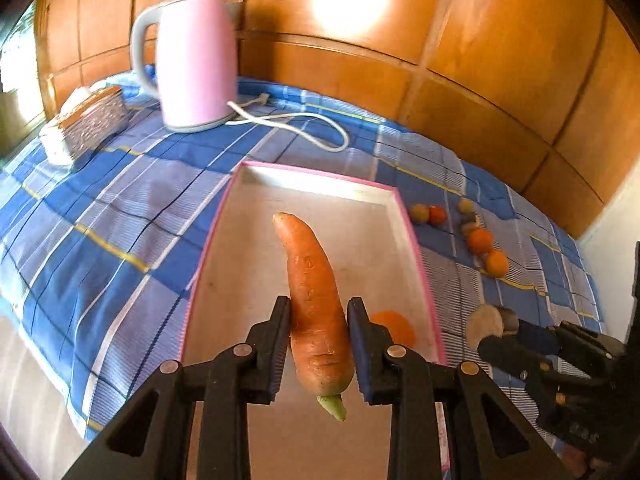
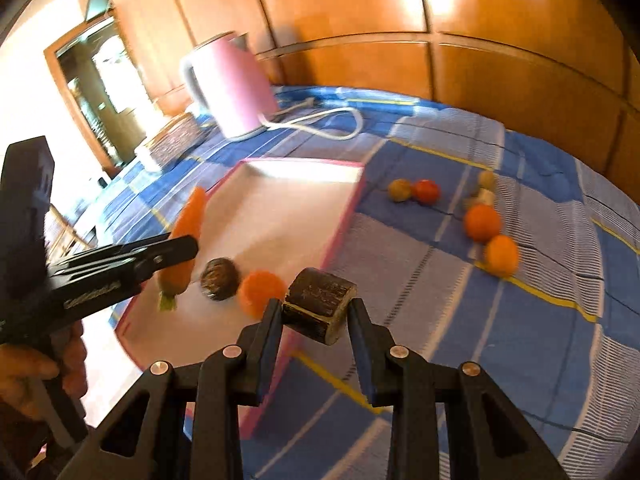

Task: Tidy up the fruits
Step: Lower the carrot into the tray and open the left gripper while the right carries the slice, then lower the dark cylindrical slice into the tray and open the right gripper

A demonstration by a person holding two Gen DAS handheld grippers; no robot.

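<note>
Left gripper (image 1: 319, 344) clamps a long, rough-skinned orange carrot (image 1: 314, 300) above the shallow pink-rimmed white tray (image 1: 412, 236). Right gripper (image 2: 316, 320) pinches a dark, bark-like cylindrical chunk (image 2: 320, 304) at the tray's corner. Inside already — a fuzzy orange ball (image 2: 260, 290) and a dark ridged ball (image 2: 219, 279). Six-odd small round fruits (image 2: 482, 222) wait on the blue plaid cloth (image 2: 540, 208).

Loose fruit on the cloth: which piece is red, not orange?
The small red fruit at the far end, touching a brownish-green one. The two orange fruits lie nearer the right gripper.
</note>
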